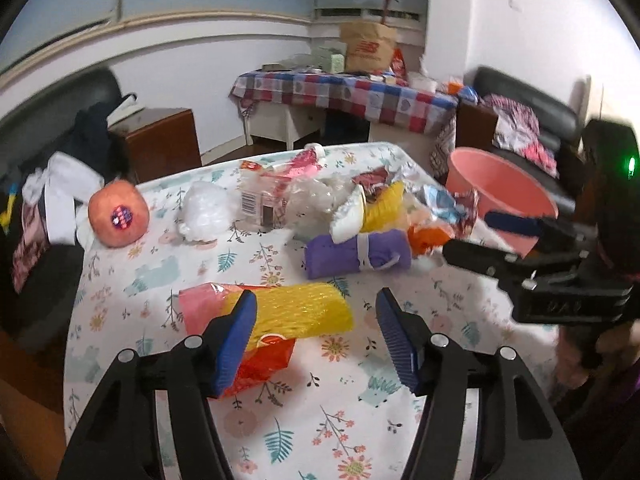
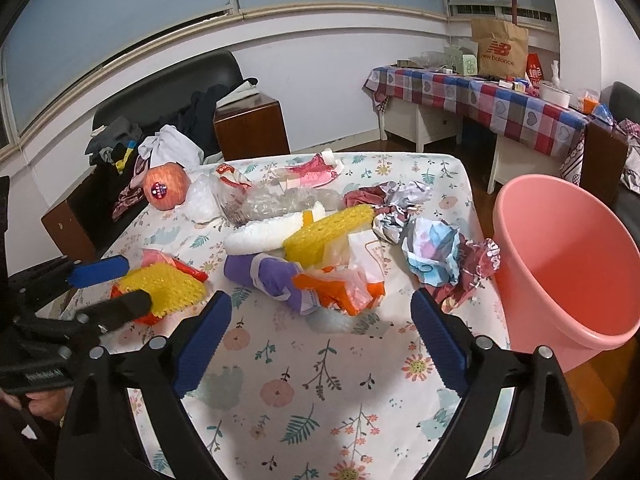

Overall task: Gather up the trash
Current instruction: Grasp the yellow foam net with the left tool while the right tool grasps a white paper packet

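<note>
Both tools tilted down, jaws apart

walls: white, showing a wide frosted window band up top | floor: dark wood | furniture: black sofa sitting left holding clothes, brown cabinet standing beside it, checkered-cloth side table carrying a paper bag | light: dim indoor light falling

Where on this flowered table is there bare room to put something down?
The near part of the tablecloth, on this side of the purple cloth roll and orange wrapper, is bare. So is the strip between the apple and yellow foam net. The middle and the edge by the pink bin are crowded.
</note>
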Available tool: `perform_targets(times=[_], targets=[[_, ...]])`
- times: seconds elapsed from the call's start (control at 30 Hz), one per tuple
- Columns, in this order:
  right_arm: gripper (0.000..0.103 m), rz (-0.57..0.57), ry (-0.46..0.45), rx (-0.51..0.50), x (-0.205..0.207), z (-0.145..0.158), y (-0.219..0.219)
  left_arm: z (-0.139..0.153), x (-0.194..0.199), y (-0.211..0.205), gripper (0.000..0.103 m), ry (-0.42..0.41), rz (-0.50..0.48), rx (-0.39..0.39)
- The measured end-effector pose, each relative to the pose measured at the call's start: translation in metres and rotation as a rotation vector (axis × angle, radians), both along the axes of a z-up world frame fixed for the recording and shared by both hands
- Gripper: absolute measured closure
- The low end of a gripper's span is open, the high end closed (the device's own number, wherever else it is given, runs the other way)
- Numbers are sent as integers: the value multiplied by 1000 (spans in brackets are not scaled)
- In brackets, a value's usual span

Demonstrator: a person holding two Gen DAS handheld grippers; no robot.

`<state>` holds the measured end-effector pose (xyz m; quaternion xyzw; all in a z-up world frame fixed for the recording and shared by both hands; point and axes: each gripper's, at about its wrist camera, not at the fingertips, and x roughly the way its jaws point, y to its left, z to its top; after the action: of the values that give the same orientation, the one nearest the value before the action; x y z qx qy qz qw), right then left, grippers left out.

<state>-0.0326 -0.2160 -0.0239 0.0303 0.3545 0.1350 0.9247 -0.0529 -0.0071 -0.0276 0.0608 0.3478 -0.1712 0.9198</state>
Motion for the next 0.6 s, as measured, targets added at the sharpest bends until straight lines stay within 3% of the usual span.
perform_targets(times=[0.13,0.27,0.3,0.37,0.6], targets=[[11,-1,26,20,3,-5,-5,-12,6,-8,42,-5,-10,88],[11,-3,53,53,9,-8,-10,-18,11,-7,61,1,-11,122],[11,-2,59,60,9,-8,-11,-18,13,-4,63,5,-5,112],[12,-4,76,83,12,-10,-13,-18,14,1,77,10,0,91],[26,2,121,137,25,-11,-19,-7,21,22,86,26,37,-43]])
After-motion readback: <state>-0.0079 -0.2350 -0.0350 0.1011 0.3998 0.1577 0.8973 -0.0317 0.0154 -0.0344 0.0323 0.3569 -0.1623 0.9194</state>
